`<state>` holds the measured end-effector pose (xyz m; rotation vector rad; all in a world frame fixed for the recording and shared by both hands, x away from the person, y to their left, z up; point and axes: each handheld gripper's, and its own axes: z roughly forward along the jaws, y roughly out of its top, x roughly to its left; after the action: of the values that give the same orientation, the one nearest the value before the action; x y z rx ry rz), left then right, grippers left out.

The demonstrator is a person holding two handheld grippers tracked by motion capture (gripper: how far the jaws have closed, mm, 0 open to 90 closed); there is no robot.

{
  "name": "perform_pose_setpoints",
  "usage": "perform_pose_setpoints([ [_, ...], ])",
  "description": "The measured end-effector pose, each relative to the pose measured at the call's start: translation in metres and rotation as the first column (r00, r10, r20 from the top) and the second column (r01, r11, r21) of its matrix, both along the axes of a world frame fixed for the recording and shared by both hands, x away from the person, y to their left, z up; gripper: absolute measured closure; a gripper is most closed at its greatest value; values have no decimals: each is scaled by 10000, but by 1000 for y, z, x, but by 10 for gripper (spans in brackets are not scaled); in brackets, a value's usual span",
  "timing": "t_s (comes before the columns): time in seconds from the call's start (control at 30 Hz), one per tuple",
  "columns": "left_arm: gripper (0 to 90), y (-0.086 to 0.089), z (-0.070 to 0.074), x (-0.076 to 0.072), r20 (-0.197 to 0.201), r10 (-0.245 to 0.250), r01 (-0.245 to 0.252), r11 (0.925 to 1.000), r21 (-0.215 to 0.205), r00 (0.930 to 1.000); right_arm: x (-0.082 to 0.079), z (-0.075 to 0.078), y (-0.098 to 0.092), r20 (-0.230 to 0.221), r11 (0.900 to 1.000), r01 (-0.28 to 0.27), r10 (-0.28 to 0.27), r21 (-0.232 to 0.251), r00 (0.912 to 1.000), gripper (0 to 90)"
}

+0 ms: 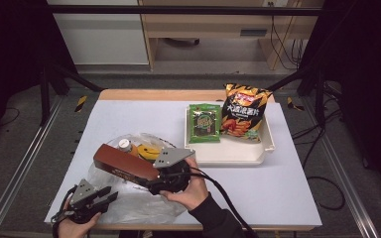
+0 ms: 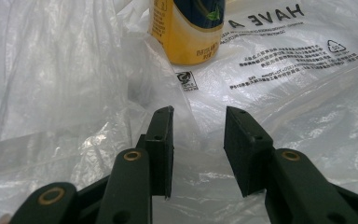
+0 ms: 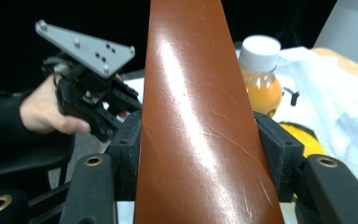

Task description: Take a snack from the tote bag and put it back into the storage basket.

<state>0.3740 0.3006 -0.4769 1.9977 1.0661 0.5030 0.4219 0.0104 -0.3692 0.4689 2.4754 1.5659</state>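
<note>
Black jaws of the right gripper clamp the near end of a long reddish-brown box, one pad on each flank. Box is glossy, flat-sided, lightly scuffed. In the high view its long axis runs from the right gripper up and leftward toward the table's left edge, carried clear of the surface above the crumpled clear plastic bag. Free end hangs over the bag's middle, just beside a small bottle of orange drink with a white cap and a yellow smiley print.

Left gripper sits at the near left corner, lower and nearer the bag's edge than the right one. Its jaws stand apart; between them lies a fold of bag film, and whether the pads pinch it cannot be told. Ahead of those jaws a yellow can shows through the printed film.

Judgement: the box looks bound for the bag, so the mouth's direction from the box's free end decides the move.

White table, wooden strip at the far edge. A cream tray at the far right holds a green seaweed packet and an orange crisp bag. Beyond: dark curtains, metal frame, cables on a grey floor.
</note>
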Motion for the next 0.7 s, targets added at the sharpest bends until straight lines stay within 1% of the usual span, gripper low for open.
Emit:
perform_pose_setpoints([
  [0.07, 625, 0, 0, 0, 6, 8, -8, 10000, 12, 10000, -1, -9, 6, -158, 9991, -122, 116, -399, 9998, 435],
  [0.13, 625, 1, 0, -1, 23, 9, -9, 10000, 11, 10000, -2, -22, 11, -362, 9951, -333, 300, -935, 9989, 435],
  [0.23, 625, 1, 0, 0, 13, 36, -36, 10000, -23, 10000, -2, -43, 14, -509, 9815, -410, 320, -1869, 9982, 435],
  [0.3, 625, 1, 0, 0, -24, 38, -38, 10000, 50, 10000, 0, -55, 14, -531, 9734, -311, 195, -2269, 9984, 435],
  [0.33, 626, 0, -1, 0, -44, 75, -74, 9999, 115, 10000, 1, -60, 15, -555, 9719, -258, 132, -2338, 9984, 435],
  [0.4, 626, 0, -1, 0, -73, 163, -162, 9998, 135, 9998, 3, -67, 15, -662, 9757, -233, 90, -2179, 9978, 435],
  [0.43, 631, 1, -1, 0, -97, 202, -202, 9998, 12, 9997, 5, -70, 16, -691, 9755, -219, 69, -2188, 9976, 435],
  [0.53, 638, 2, 0, -1, -52, 198, -198, 9998, 72, 9998, 8, -74, 17, -548, 9702, -113, -21, -2422, 9985, 434],
  [0.67, 653, 2, 0, -1, -84, 263, -262, 9996, 106, 9996, 12, -82, 18, -532, 9685, -51, -84, -2491, 9986, 427],
  [0.7, 660, 2, -1, -1, -87, 275, -274, 9995, 143, 9996, 12, -84, 18, -604, 9689, -57, -95, -2473, 9981, 420],
])
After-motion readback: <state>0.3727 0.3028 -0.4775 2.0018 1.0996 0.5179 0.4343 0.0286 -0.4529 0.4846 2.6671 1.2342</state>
